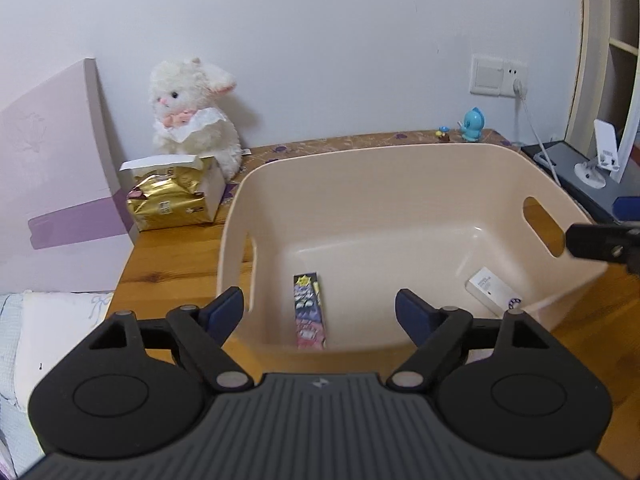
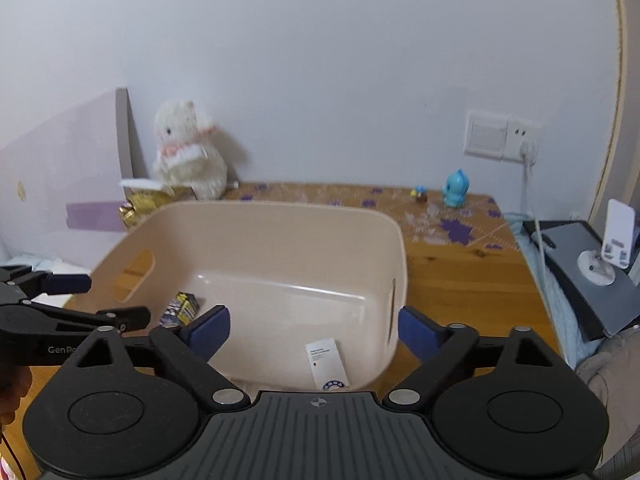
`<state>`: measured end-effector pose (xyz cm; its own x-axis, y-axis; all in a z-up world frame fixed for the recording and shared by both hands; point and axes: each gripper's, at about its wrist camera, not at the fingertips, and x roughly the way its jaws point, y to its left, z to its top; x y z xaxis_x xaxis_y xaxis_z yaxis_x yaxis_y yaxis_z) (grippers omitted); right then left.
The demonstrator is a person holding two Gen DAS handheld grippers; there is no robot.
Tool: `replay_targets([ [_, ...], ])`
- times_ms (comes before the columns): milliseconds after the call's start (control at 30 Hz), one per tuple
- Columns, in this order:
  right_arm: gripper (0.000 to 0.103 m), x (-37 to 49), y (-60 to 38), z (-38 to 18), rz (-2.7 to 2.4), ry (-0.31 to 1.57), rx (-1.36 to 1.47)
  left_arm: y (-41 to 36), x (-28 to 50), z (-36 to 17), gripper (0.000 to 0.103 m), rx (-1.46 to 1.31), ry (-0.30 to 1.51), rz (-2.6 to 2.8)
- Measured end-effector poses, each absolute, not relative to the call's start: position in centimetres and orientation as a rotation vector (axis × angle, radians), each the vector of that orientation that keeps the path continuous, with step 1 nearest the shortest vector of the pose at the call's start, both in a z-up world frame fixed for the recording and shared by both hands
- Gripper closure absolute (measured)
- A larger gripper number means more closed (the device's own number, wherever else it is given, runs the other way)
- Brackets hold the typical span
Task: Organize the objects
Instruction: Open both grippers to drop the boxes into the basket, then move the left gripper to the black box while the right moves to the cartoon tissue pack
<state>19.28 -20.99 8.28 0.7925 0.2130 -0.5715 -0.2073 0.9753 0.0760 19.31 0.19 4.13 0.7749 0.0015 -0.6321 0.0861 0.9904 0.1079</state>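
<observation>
Left gripper (image 1: 319,312) wide open, empty, over beige plastic bin (image 1: 400,168) on wooden table (image 1: 176,248). Inside: colourful flat printed carton (image 1: 309,312) left, white flat carton (image 1: 494,289) right; both probably light, stiff, pinch long edges. Right gripper (image 2: 314,330) spread wide, empty.

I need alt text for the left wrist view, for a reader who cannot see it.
The open left gripper hovers above a beige plastic bin holding a colourful slim box and a white box. Behind, on the wooden table, sit a white plush bunny and a gold packet.
</observation>
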Motion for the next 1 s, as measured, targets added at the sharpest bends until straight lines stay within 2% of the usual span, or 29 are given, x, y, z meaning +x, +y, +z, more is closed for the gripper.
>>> replay_targets([
  [133, 0.000, 17.1, -21.8, 8.5, 0.222, 0.589, 0.017, 1.1, 16.6, 4.7, 0.015, 0.130, 0.629, -0.026],
  [400, 0.000, 14.4, -22.2, 5.7, 0.204, 0.652, -0.002, 2.3, 12.5, 3.8, 0.014, 0.123, 0.617, -0.039],
  [1000, 0.000, 13.7, -22.5, -2.6, 0.126, 0.817, -0.012, 2.8, 11.2, -5.0, 0.014, 0.141, 0.762, -0.085],
])
